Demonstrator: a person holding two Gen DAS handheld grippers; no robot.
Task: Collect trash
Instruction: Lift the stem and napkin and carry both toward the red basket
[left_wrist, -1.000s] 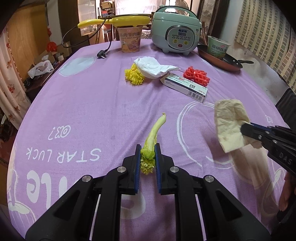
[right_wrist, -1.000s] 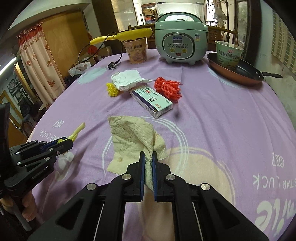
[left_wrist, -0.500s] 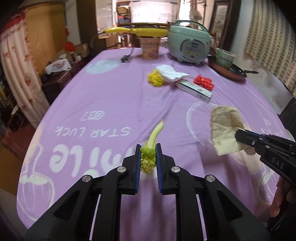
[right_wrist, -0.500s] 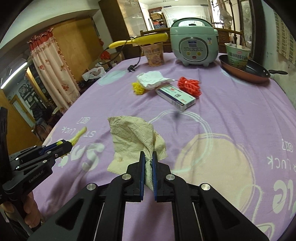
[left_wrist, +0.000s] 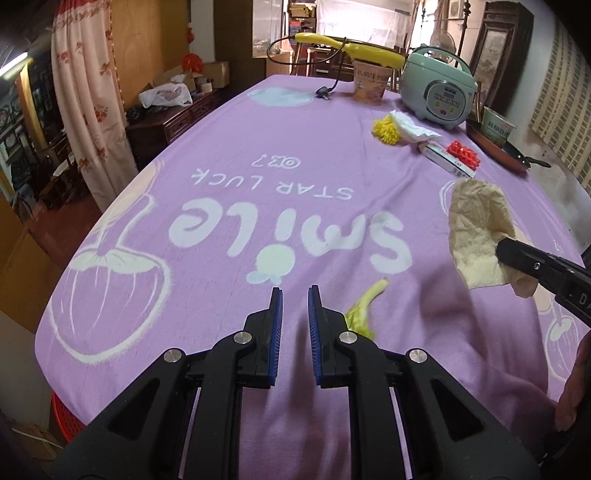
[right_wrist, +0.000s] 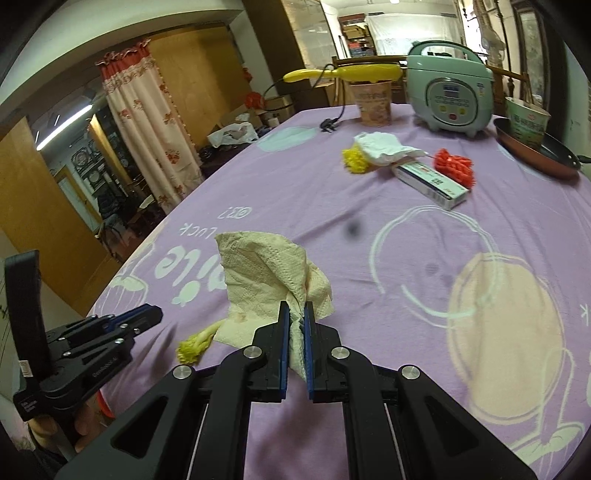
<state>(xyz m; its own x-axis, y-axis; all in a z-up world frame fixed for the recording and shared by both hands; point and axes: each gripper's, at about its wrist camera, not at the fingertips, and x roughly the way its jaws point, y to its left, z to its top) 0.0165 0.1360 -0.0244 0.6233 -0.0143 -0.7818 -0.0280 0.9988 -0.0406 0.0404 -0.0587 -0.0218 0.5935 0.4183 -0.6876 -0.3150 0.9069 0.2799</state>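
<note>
Purple fleece tablecloth (left_wrist: 258, 155) fills both views, its white lettering upside down. In the left wrist view the green vegetable stalk (left_wrist: 364, 306) lies on the cloth at lower centre, just right of the left gripper (left_wrist: 294, 295). Its leafy end is hidden behind the right-hand finger. The jaws are closing with a narrow gap and nothing between the blue pads. Only the right wrist view shows that leafy end, at lower left. There the stalk's other end slips under the cream paper towel (right_wrist: 266, 269), clear of the left gripper's tips. The right gripper (right_wrist: 294, 310) has its fingers pressed onto a fold of that towel, which drapes up and to the left. In the left view this gripper enters from the right edge, cut off by the frame. A red object at that view's lower left edge, below the table, is too cropped to identify. A small dark blotch on the cloth mid-frame appears only in the right view.
</note>
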